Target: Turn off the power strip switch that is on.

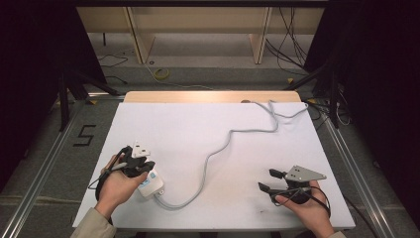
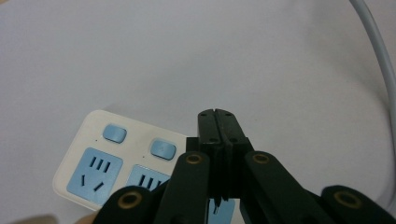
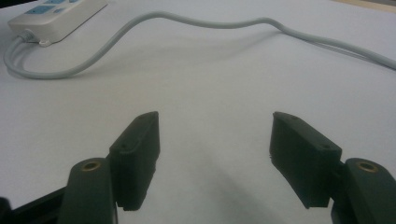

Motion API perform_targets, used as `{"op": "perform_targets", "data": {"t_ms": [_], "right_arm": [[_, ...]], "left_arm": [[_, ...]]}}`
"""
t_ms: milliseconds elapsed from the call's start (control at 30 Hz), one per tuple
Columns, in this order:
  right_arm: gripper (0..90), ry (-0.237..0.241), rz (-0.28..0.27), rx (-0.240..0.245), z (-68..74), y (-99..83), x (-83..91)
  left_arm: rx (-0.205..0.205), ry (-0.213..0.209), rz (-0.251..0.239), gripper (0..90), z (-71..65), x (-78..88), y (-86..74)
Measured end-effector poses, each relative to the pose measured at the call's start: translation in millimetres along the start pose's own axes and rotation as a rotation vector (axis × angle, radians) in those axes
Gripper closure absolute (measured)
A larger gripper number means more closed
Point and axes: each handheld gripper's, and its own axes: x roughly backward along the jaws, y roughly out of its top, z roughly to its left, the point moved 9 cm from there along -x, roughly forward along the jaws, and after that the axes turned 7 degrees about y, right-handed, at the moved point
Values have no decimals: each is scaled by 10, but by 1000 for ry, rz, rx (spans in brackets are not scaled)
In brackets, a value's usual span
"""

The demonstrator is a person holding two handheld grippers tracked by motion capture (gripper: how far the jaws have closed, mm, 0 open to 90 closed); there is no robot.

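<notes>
Where the person's left hand (image 1: 116,186) rests at the near-left part of the table, a white power strip (image 2: 88,161) lies flat on the white table cover (image 1: 198,134). In the left gripper view its top face shows 2 pale-blue rocker switches (image 2: 115,133) in a row, with pale-blue socket panels (image 2: 95,176) just below them; the corners are rounded. Its near end is hidden under the gripper.

A grey cable (image 1: 218,148) leaves the strip's near end, loops back on itself, then snakes across the middle of the table to the far-right edge, where it doubles up. In the right gripper view the same cable (image 3: 196,21) runs across the top of the frame, with the strip (image 3: 56,16) at the upper left, well apart from that gripper. Beyond the table: a floor with loose wires, a wooden frame, a "5" marked at the left.

The left gripper (image 2: 218,116) sits over the strip, jaws pressed flat together with nothing between them; whether the tips touch the strip cannot be told. The right gripper (image 3: 215,154), held in the right hand (image 1: 307,210) at the near-right, has its jaws wide apart over bare cover, holding nothing.
</notes>
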Motion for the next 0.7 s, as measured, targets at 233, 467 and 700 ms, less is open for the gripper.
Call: {"op": "perform_targets", "data": {"t_ms": [233,467,700], "right_arm": [[344,1,2,-1,1,-3,-2],[345,2,3,1,5,-2,-2],[345,2,1,2,5,-1,-1]], "left_arm": [[-5,-6,21,897,-6,-44,-6],[-12,-7,34,897,-24,-82,-2],[-20,-11,52,897,-50,-117,-15]]}}
